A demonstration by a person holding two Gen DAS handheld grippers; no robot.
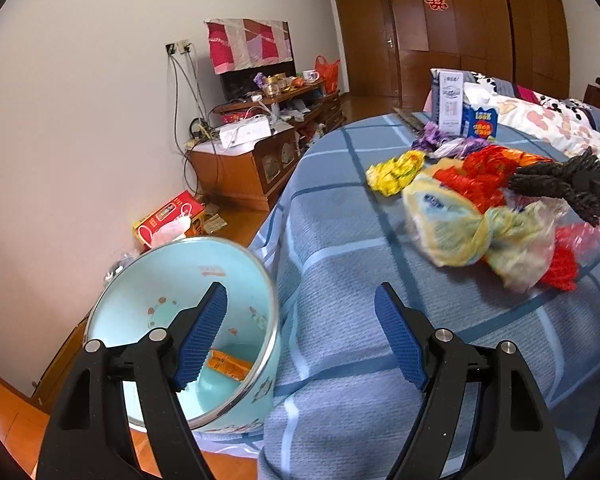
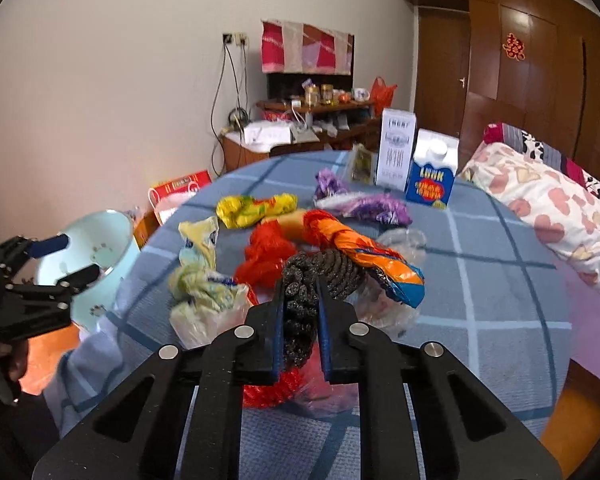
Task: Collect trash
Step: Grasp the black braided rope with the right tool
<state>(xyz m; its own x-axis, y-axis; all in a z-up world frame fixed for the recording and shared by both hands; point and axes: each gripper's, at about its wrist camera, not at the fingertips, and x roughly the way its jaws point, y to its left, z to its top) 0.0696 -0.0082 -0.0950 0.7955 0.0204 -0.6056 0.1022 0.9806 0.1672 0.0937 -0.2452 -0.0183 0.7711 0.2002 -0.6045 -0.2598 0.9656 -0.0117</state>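
Right gripper (image 2: 300,312): 2 blue-padded fingers pinching a dark knitted bundle (image 2: 320,276), held above the crumpled plastic wrappers (image 2: 268,256) heaped on the blue checked bedspread (image 2: 480,288). Left gripper (image 1: 300,336): fingers spread wide, 1 finger inside the rim of a pale blue enamel pot (image 1: 172,288) beside the bed; 1 orange wrapper (image 1: 228,364) lies inside.

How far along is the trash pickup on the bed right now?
Early. Done: one orange wrapper lies in the pale blue enamel bin. In hand: the right gripper is shut on a dark knitted rag; the left gripper is open. Left: yellow wrapper, red plastic bag, purple wrapper, pale yellow-green bag.
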